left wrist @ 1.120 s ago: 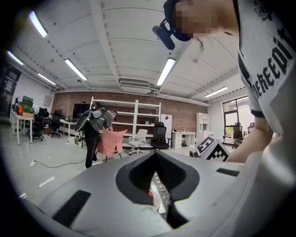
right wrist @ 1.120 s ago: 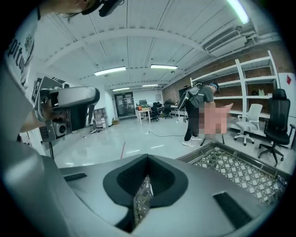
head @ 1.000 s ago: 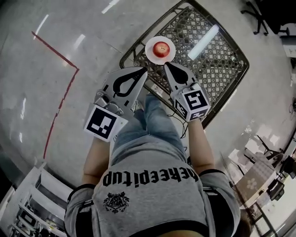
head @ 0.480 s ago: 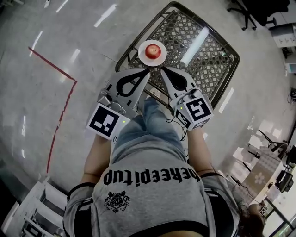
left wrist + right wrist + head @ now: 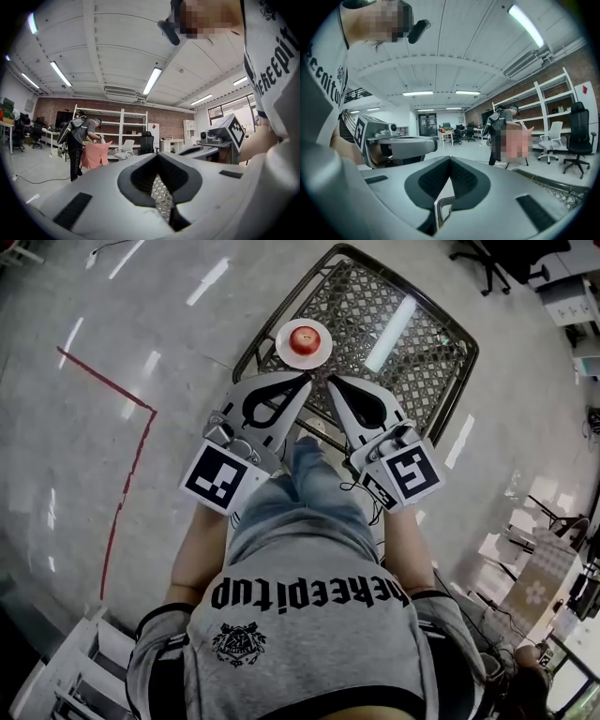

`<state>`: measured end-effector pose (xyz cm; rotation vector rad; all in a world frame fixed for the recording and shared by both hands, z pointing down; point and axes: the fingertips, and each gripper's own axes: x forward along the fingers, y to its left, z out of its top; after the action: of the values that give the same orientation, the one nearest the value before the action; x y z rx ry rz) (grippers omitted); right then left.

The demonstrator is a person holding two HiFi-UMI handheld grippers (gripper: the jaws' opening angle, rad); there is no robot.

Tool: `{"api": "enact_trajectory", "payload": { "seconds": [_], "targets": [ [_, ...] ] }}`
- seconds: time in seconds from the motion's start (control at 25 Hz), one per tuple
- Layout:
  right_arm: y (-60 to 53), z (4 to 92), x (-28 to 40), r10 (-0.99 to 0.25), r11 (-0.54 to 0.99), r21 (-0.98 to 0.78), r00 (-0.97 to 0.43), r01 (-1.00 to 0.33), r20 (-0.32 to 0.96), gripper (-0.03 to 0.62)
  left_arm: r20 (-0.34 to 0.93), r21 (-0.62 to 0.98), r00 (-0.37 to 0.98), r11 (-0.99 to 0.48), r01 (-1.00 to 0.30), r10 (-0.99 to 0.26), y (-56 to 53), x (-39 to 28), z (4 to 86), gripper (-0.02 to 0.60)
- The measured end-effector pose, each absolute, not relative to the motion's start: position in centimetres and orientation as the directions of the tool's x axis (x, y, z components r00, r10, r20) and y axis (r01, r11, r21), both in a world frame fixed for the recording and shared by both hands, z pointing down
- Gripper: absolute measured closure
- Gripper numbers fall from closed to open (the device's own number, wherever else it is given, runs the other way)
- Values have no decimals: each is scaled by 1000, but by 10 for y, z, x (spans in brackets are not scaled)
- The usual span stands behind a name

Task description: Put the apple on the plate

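A red apple [image 5: 304, 337] sits on a small white plate [image 5: 284, 350] at the near corner of a dark metal mesh table [image 5: 394, 343]. My left gripper [image 5: 306, 381] and right gripper [image 5: 330, 384] are held side by side just short of the plate, tips pointing at it and touching neither plate nor apple. Both are shut and hold nothing. In the left gripper view the closed jaws [image 5: 157, 155] point out level across the room, and the right gripper [image 5: 221, 136] shows beside them. The right gripper view shows its jaws [image 5: 450, 159] closed too, with the table's edge [image 5: 553, 183] below.
A red tape line [image 5: 131, 451] runs across the shiny floor at the left. White shelving [image 5: 52, 681] stands at the lower left. Far off, a person [image 5: 77, 140] holds a pink cloth near racks, and office chairs [image 5: 580, 140] stand along the wall.
Both grippers have lifted, the right one more, and their tips now sit closer together near the plate. The apple has stayed on the plate.
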<state>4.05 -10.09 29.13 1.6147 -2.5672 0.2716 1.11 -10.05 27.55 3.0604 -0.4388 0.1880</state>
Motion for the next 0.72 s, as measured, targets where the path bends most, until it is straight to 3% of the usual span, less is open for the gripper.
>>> {"api": "enact_trajectory", "payload": {
  "seconds": [0.72],
  "targets": [
    [-80,262,11,-870,480,-51,-483,-876,102,603,97,14,958,-962,-271,-269,-85,1,261,568]
  ]
}}
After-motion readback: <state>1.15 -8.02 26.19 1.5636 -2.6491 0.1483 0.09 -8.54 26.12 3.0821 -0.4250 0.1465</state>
